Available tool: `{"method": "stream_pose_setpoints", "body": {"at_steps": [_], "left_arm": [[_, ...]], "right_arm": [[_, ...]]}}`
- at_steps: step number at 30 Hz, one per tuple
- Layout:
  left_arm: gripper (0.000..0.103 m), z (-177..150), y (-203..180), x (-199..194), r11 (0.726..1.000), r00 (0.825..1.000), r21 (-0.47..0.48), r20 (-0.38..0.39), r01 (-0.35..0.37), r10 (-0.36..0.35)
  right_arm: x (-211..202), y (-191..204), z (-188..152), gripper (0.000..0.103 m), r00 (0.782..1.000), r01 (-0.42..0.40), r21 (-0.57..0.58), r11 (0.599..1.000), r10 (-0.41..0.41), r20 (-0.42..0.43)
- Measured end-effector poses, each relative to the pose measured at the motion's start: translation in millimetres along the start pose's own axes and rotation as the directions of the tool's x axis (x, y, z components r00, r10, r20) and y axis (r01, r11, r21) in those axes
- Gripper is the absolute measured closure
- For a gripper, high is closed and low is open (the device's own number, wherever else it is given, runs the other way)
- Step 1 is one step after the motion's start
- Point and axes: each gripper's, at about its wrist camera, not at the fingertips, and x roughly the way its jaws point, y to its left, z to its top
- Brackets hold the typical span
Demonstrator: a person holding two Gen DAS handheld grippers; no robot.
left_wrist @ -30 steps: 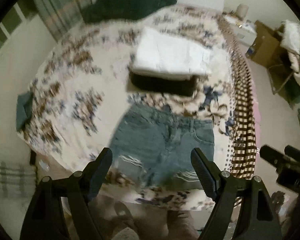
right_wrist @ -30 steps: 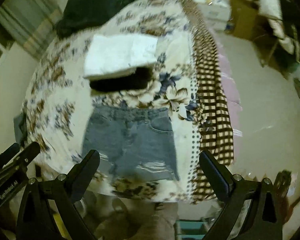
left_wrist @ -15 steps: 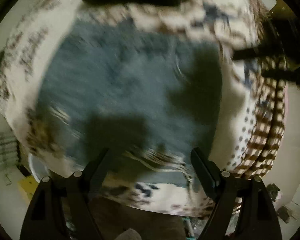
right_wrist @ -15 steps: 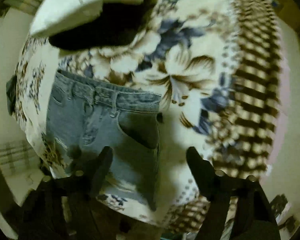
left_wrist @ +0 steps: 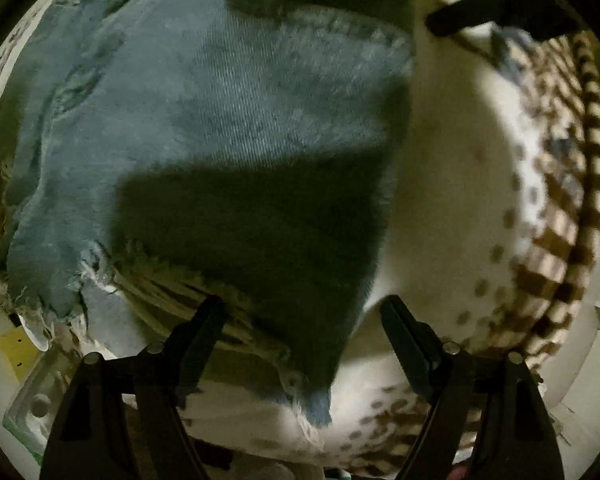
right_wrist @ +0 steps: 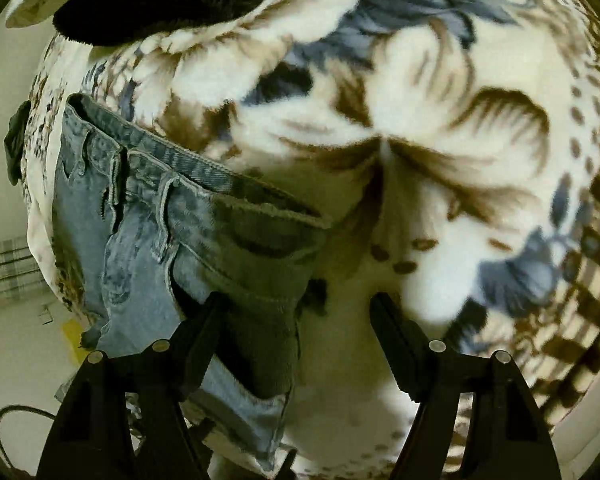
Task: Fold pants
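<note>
Blue denim shorts [left_wrist: 220, 120] with a frayed hem lie flat on a floral blanket [left_wrist: 452, 200]. My left gripper [left_wrist: 304, 312] is open, low over the shorts' right hem corner, with the side edge between its fingers. My right gripper [right_wrist: 296, 308] is open, low over the shorts' right waistband corner [right_wrist: 260, 240]; its left finger [right_wrist: 204, 320] lies over the denim, its right finger over the blanket [right_wrist: 420, 160]. The right gripper's fingertip [left_wrist: 480, 8] shows at the top of the left wrist view.
A black folded garment [right_wrist: 160, 4] under a white one [right_wrist: 48, 4] lies beyond the shorts. The blanket has a brown checked border [left_wrist: 572, 220] at the right, over the bed's edge. Floor and a clear box [left_wrist: 32, 400] lie below left.
Both grippers have dropped from high above the bed to just over the shorts' right side, the left at the hem, the right at the waistband. Both stay open.
</note>
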Motion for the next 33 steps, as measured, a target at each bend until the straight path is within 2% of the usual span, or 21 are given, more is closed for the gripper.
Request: {"method": "stream_pose_setpoints", "body": {"at_steps": [2,3,4,6,7,8,10,11,15,18,24,27,29,31,33], "left_arm": [[0.023,2.3,4.8,-1.2,1.0,1.0,-0.019,0.002,-0.006,0.006],[0.024,3.1,7.9,-3.6,1.0,1.0,-0.027,0.005,0.006,-0.006],[0.03,3.3,11.1,-7.8,0.999,1.0,-0.033,0.012,0.015,-0.014],[0.046,2.9,18.1,-18.8,0.999,0.999,-0.043,0.039,0.027,-0.026],[0.063,2.3,21.7,-22.3,0.998,0.998,-0.047,0.054,0.031,-0.028],[0.078,2.6,25.6,-29.6,0.998,0.997,-0.05,0.068,0.044,-0.04],[0.091,3.2,33.3,-42.6,0.996,0.994,-0.052,0.088,0.071,-0.066],[0.097,3.6,37.5,-48.3,0.996,0.992,-0.049,0.099,0.08,-0.075],[0.098,2.8,57.9,-77.5,0.993,0.985,-0.037,0.132,0.114,-0.109],[0.098,5.5,72.6,-118.0,0.99,0.98,-0.039,0.151,0.138,-0.131],[0.098,5.0,116.6,-200.3,0.984,0.965,-0.062,0.213,0.169,-0.153],[0.098,9.2,162.8,-219.8,0.979,0.956,-0.087,0.248,0.185,-0.159],[0.098,13.9,206.9,-239.2,0.974,0.946,-0.106,0.277,0.202,-0.166],[0.098,23.8,246.5,-236.2,0.969,0.938,-0.119,0.3,0.215,-0.172],[0.098,25.7,274.0,-251.1,0.964,0.928,-0.127,0.323,0.235,-0.184]], "right_arm": [[0.4,0.0,1.2,0.027,1.0,-0.003,-0.001,1.0,0.003,-0.001],[0.6,1.8,2.2,0.031,1.0,-0.008,-0.002,1.0,0.008,0.004],[0.4,3.9,3.5,0.033,1.0,-0.012,-0.005,1.0,0.013,0.008],[-2.9,10.1,5.9,0.044,1.0,-0.018,-0.021,1.0,0.019,0.024],[-3.4,13.1,7.6,0.048,0.999,-0.019,-0.027,0.999,0.02,0.027],[-2.6,16.8,8.4,0.056,0.999,-0.021,-0.033,0.999,0.022,0.027],[-3.2,21.7,9.0,0.061,0.999,-0.017,-0.045,0.999,0.019,0.037],[-5.1,22.4,8.2,0.066,0.999,-0.007,-0.052,0.999,0.01,0.046],[-17.7,22.6,4.1,0.079,0.997,0.0,-0.041,0.999,0.003,0.071],[-33.3,26.0,0.3,0.083,0.997,0.001,-0.032,0.999,0.002,0.082],[-82.6,60.5,-7.9,0.086,0.99,0.023,-0.06,0.998,-0.014,0.143],[-104.8,80.6,-9.2,0.088,0.985,0.019,-0.062,0.998,-0.008,0.174],[-117.7,94.0,-7.2,0.089,0.982,0.015,-0.067,0.998,-0.002,0.188],[-128.4,116.2,-1.9,0.09,0.979,0.018,-0.071,0.997,-0.003,0.202],[-135.0,137.0,3.2,0.09,0.977,0.01,-0.075,0.997,0.006,0.211]]}}
